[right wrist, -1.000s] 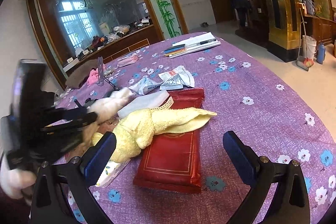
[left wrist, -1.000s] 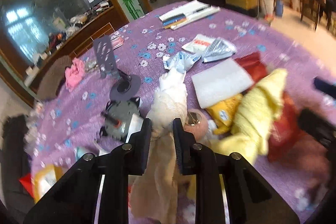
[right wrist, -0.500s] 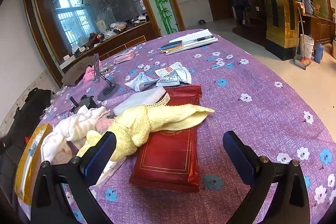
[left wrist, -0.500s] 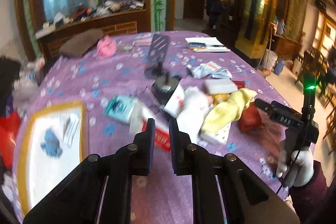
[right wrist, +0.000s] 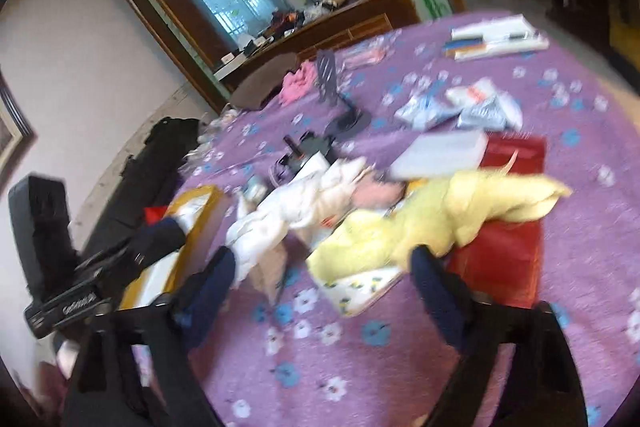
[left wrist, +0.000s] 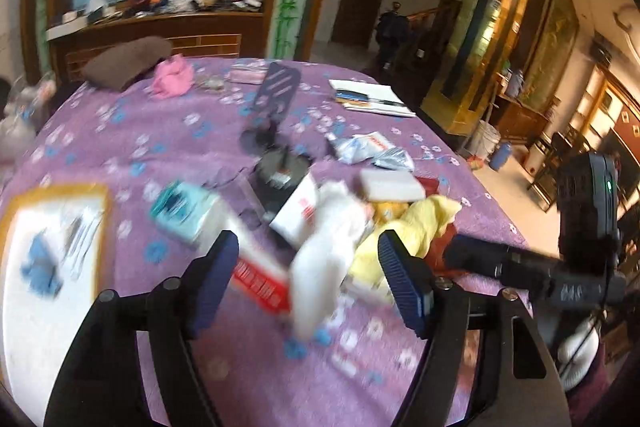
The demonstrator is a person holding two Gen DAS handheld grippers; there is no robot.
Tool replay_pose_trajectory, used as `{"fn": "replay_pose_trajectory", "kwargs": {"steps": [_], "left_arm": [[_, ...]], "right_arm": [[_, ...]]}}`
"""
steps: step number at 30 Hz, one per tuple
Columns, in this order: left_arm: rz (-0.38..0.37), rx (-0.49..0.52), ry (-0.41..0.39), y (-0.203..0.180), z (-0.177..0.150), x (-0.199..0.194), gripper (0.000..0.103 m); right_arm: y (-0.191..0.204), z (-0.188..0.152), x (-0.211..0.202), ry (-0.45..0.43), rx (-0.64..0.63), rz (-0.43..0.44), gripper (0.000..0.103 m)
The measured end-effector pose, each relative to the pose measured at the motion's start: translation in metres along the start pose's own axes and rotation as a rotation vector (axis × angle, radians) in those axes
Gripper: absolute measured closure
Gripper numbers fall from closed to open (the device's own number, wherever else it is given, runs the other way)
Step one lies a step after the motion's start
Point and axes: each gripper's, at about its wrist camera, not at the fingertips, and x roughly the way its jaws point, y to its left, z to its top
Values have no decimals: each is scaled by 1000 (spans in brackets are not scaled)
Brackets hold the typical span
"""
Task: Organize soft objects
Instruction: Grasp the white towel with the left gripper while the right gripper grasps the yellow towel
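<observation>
Clutter covers a round table (left wrist: 132,143) under a purple flowered cloth; both views are motion-blurred. Left gripper (left wrist: 306,281) hangs above the near edge with its fingers (left wrist: 212,277) spread wide, nothing between them. White cloth (left wrist: 324,243) lies crumpled on the table just ahead of that gap, draped over a red-and-white box (left wrist: 260,277) and touching a white carton (left wrist: 298,213). Yellow cloth (left wrist: 404,227) lies just right of the white one, partly on a red packet (right wrist: 516,247) and behind the left gripper's right finger. In the right wrist view the yellow cloth (right wrist: 448,211) stretches across the red packet toward the right, with the white cloth (right wrist: 304,203) bunched beside it on the left, the two touching near a pinkish item too blurred to identify.

Right gripper (right wrist: 322,287) also stands wide open and empty, held above the near part of the table with the yellow cloth just beyond its fingertips. Yellow-rimmed tray (left wrist: 52,255) sits at the left of the table, holding a blue item and some small pieces. Farther back are a dark phone stand (left wrist: 272,111), a pink cloth (left wrist: 172,79), a brown cushion (left wrist: 128,61), a white sponge-like block (left wrist: 392,183), crumpled packets (left wrist: 368,149), and papers with pens (left wrist: 372,97). Teal box (left wrist: 182,207) lies between the tray and the white cloth.
</observation>
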Motion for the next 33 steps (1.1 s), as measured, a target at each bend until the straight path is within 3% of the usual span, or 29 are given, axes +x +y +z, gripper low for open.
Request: {"fn": "replay_pose_trajectory", "kwargs": {"steps": [3,9,10,11,12,22,24,26,27,29,33], "left_arm": [[-14,49,64,-13,12,31,32],[62,137,179,-30,9,91,32],[57,139,190,-31,6,95,37],[43,134,201,-31,3,96,61],[30,124,216,-30,0,96,69],[-93,-65,77,10,2,23,68],[-121,-107,53,20,-1,6,68],[-120,-133,39,27,-4,-3,68],[-111,-147,34,31,-6,-7,68],[-97,-162,28,36,-9,-11,68],[-92,-203,-1,48,-16,-28,68]], "right_arm": [[-25,2,-14,-31,57,-41,18],[-45,9,-16,-19,131,-45,18],[-43,10,-14,-16,124,-48,18],[-41,12,-9,-10,117,-55,18],[-39,14,-6,-4,113,-63,18],[-27,26,45,15,137,-203,20],[-32,28,47,-2,198,-200,30],[-43,28,49,-12,270,-172,52],[-49,27,52,-1,301,-150,69],[-55,25,55,2,326,-126,70],[-35,21,45,-26,225,-171,78]]}}
